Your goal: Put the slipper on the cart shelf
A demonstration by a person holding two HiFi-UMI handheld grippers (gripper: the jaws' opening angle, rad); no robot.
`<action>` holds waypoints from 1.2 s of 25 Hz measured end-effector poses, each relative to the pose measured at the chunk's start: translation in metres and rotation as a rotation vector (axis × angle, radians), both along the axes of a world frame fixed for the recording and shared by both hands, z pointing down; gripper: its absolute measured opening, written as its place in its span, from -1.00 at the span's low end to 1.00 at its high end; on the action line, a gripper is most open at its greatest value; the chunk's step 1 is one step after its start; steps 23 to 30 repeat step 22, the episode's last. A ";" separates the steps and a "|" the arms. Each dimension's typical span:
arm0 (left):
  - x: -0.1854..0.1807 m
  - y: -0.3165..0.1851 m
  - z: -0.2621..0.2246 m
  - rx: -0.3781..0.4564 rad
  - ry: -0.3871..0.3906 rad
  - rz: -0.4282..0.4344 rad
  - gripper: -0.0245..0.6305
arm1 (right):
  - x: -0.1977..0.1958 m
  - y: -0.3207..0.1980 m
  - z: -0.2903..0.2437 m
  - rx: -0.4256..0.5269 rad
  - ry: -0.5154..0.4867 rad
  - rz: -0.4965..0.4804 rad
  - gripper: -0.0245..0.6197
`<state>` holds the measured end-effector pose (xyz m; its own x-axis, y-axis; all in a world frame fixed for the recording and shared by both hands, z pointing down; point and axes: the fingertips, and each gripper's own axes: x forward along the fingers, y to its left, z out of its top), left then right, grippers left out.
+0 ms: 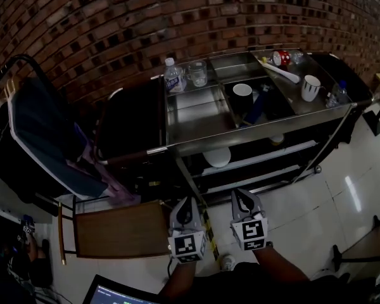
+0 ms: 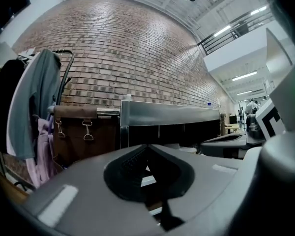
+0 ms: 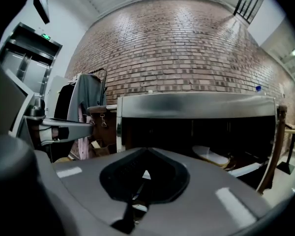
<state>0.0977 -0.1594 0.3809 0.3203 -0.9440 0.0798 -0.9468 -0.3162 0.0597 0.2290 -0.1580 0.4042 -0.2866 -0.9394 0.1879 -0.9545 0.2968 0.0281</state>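
A white slipper (image 1: 216, 157) lies on the middle shelf of the steel cart (image 1: 196, 139), under its top tray. In the right gripper view the slipper (image 3: 210, 156) shows on that shelf, ahead and to the right. Both grippers hover side by side in front of the cart, low over the floor. My left gripper (image 1: 188, 202) (image 2: 147, 146) is shut, its jaws meeting with nothing between them. My right gripper (image 1: 241, 196) (image 3: 146, 150) is shut and empty too. Neither touches the slipper or the cart.
The cart's top tray carries a plastic bottle (image 1: 173, 76), a glass mug (image 1: 198, 73), a dark cup (image 1: 242, 94) and a white cup (image 1: 311, 87). A brown bag (image 1: 130, 125) hangs at the cart's left end. Left of it stand a clothes rack (image 1: 44, 138) and a wooden stool (image 1: 120, 230).
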 end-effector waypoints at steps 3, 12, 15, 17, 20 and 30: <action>0.001 0.002 -0.005 0.005 -0.021 0.010 -0.88 | -0.005 0.002 -0.008 0.024 0.012 -0.009 -0.92; -0.004 0.006 0.000 0.010 -0.035 0.019 -0.88 | -0.016 0.002 -0.017 0.054 0.019 -0.026 -0.92; -0.006 0.007 -0.003 0.010 -0.028 0.014 -0.88 | -0.017 0.003 -0.019 0.062 0.026 -0.023 -0.92; -0.006 0.006 -0.005 0.011 -0.019 0.004 -0.88 | -0.016 0.002 -0.020 0.069 0.030 -0.022 -0.92; -0.003 0.006 -0.007 0.016 -0.028 0.007 -0.88 | -0.015 0.000 -0.024 0.083 0.025 -0.023 -0.92; 0.001 0.006 -0.012 0.019 -0.031 0.009 -0.88 | -0.014 0.001 -0.028 0.095 0.015 -0.020 -0.92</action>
